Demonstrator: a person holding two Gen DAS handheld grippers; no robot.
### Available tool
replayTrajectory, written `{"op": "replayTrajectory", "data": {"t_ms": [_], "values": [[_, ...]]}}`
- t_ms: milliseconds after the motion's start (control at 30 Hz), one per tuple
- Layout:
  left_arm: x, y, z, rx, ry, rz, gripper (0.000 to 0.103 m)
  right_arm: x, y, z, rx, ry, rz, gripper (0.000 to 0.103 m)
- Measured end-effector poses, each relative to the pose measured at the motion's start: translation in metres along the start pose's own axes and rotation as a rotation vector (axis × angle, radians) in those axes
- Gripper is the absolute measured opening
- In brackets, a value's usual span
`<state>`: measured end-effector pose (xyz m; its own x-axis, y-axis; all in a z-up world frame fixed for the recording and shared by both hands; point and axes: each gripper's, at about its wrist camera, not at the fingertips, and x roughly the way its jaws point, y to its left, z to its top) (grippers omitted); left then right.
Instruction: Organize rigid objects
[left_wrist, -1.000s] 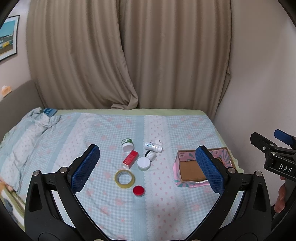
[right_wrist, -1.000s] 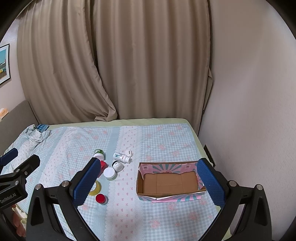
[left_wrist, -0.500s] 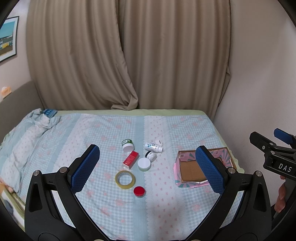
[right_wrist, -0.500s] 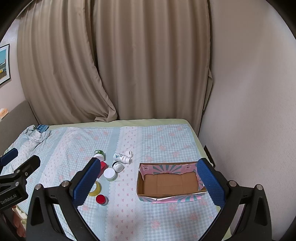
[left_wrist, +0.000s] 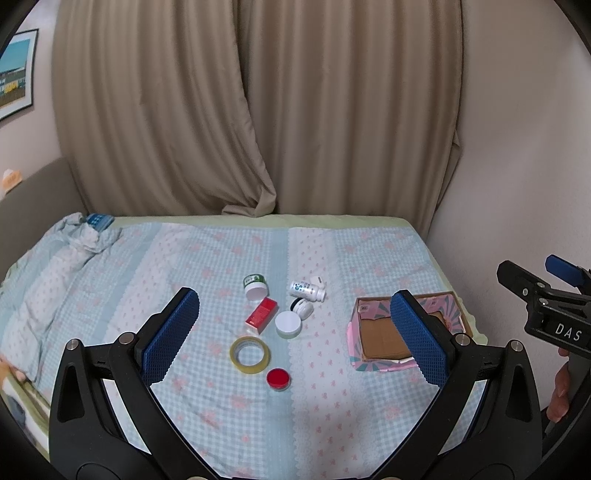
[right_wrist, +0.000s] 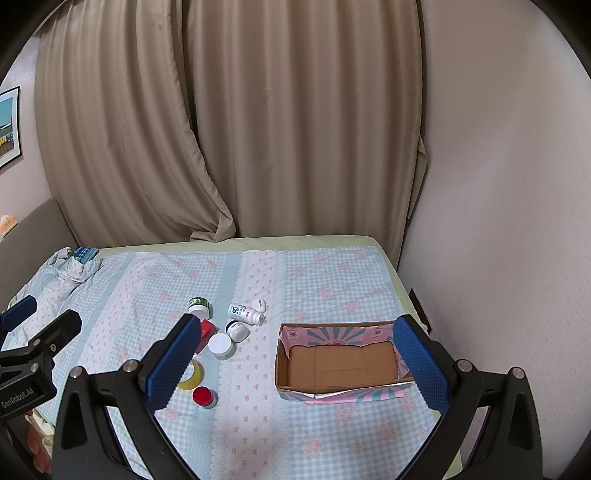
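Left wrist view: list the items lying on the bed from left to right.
Roll of tape → green-labelled jar → red box → red-lidded jar → white-lidded jar → white bottle → open cardboard box.

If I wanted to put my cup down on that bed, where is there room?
The box is empty inside. Bare quilt stretches from the curtain to the box and jars. The strip between the white jar and the box is open too. It is crowded around the tape, red box and bottle.

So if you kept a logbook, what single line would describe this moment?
left gripper: open, empty | right gripper: open, empty | cardboard box: empty | tape roll, jars, bottle: on bed, untouched
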<state>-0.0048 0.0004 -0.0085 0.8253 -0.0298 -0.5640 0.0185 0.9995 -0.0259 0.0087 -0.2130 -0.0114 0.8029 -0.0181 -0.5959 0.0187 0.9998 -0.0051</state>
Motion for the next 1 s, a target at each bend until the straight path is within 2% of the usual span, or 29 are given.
{"op": "replayTrajectory", "data": {"t_ms": [233,467,633,733,1000], "values": [[0.006,0.026,-0.011,-0.002,0.04,0.022,0.103,0.005,0.013,-0.004,-0.002,0.007,0.028,0.103],[0.039,0.076,-0.023,-0.001,0.152,-0.019,0.103,0.025,0.047,-0.015,0.003,0.052,0.085,0.103],[0.078,0.111,-0.036,0.043,0.233,-0.051,0.103,0.051,0.074,-0.027,0.011,0.119,0.092,0.103],[0.108,0.127,-0.048,0.072,0.281,-0.094,0.103,0.072,0.088,-0.034,0.019,0.164,0.077,0.103],[0.218,0.153,-0.097,0.119,0.409,-0.187,0.102,0.145,0.123,-0.063,0.002,0.255,0.045,0.103]]}}
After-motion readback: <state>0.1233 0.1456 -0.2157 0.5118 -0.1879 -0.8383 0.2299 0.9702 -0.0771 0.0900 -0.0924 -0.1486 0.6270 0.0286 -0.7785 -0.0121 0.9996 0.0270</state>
